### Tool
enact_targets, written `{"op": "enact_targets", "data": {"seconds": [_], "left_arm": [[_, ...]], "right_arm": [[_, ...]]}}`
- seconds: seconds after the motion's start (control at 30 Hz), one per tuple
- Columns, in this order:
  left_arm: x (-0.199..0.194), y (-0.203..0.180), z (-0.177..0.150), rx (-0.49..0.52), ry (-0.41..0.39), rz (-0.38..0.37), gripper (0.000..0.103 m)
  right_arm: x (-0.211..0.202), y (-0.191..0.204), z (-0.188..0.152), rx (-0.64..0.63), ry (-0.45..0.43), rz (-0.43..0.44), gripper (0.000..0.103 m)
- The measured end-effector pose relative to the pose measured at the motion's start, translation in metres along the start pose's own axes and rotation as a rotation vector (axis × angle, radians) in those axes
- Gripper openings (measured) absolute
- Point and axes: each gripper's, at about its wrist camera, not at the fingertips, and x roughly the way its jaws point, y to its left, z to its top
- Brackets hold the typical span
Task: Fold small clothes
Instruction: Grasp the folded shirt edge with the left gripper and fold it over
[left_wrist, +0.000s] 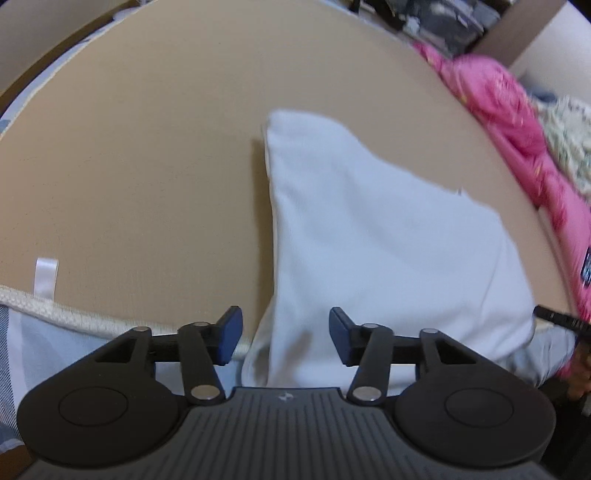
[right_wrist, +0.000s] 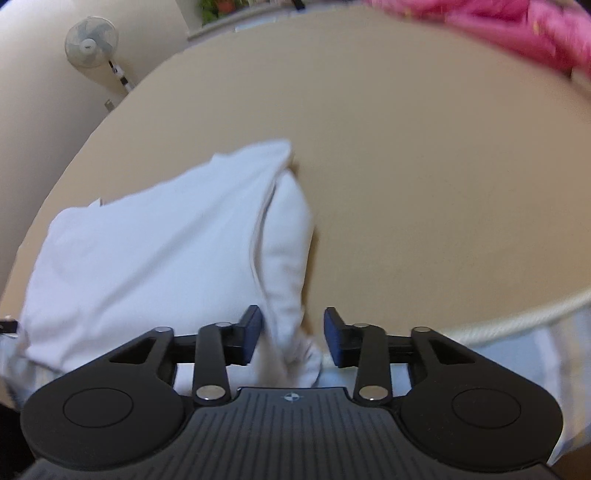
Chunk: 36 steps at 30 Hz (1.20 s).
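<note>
The white garment (left_wrist: 388, 240) lies folded on a tan mattress (left_wrist: 147, 166), its near end hanging over the corded edge (left_wrist: 55, 310) closest to the cameras. In the left wrist view, going from left to right: a white satin tag (left_wrist: 46, 277) sits on the mattress just above the cording, then bare tan surface, then the garment's straight left fold line running away from the camera. The left tool (left_wrist: 286, 338) hovers at the garment's near left corner with its blue pads spread apart; cloth shows in the gap, but neither pad presses on it. Farther right, pink bedding (left_wrist: 509, 118) is heaped along the mattress's far side, with a patterned fabric (left_wrist: 569, 144) beside it.

In the right wrist view, a standing fan (right_wrist: 91, 41) is by the wall at upper left. The garment (right_wrist: 155, 243) fills the left half, a bunched fold along its right side. The right tool (right_wrist: 293, 339) straddles that bunched near corner, pads apart, the left one just beside or brushing the cloth, the right one clear of it. Bare mattress (right_wrist: 424, 184) lies to the right, pink bedding (right_wrist: 517, 26) at the top.
</note>
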Motion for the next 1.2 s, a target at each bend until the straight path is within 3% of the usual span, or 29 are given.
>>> {"op": "enact_targets", "data": {"seconds": [0.1,0.27,0.3,0.43,0.53,0.7,0.77,0.83,0.97,1.07,1.1,1.2], "left_arm": [[0.003,0.003,0.005,-0.032,-0.007,0.006,0.061],[0.018,0.016,0.020,-0.081,0.017,-0.016,0.073],[0.034,0.003,0.030,-0.090,0.033,-0.019,0.073],[0.059,0.013,0.045,-0.131,0.082,-0.042,0.073],[0.069,0.015,0.051,-0.139,0.072,-0.073,0.077],[0.074,0.001,0.050,-0.073,0.043,-0.054,0.077],[0.074,-0.007,0.049,-0.043,0.029,-0.066,0.072],[0.078,-0.015,0.048,-0.029,0.041,-0.099,0.057],[0.086,-0.029,0.042,0.042,0.031,-0.056,0.055],[0.088,-0.028,0.046,0.022,0.025,-0.048,0.034],[0.089,-0.026,0.047,0.010,0.027,-0.059,0.022],[0.084,-0.029,0.046,0.026,0.015,-0.075,0.015]], "right_arm": [[-0.006,0.005,0.003,-0.012,-0.066,-0.002,0.040],[-0.001,0.010,0.019,0.002,-0.144,0.027,0.050],[0.002,0.013,0.020,-0.006,-0.142,0.021,0.050],[0.015,0.021,0.022,-0.024,-0.112,-0.005,0.050],[0.023,0.022,0.022,-0.027,-0.097,-0.007,0.050],[0.041,0.021,0.018,-0.046,-0.019,-0.053,0.050],[0.048,0.019,0.015,-0.043,0.006,-0.067,0.050],[0.052,0.019,0.015,-0.047,0.013,-0.070,0.050],[0.056,0.020,0.013,-0.047,0.025,-0.076,0.050],[0.057,0.021,0.014,-0.046,0.029,-0.079,0.050],[0.057,0.020,0.014,-0.044,0.029,-0.078,0.050],[0.058,0.021,0.015,-0.038,0.024,-0.073,0.050]]}}
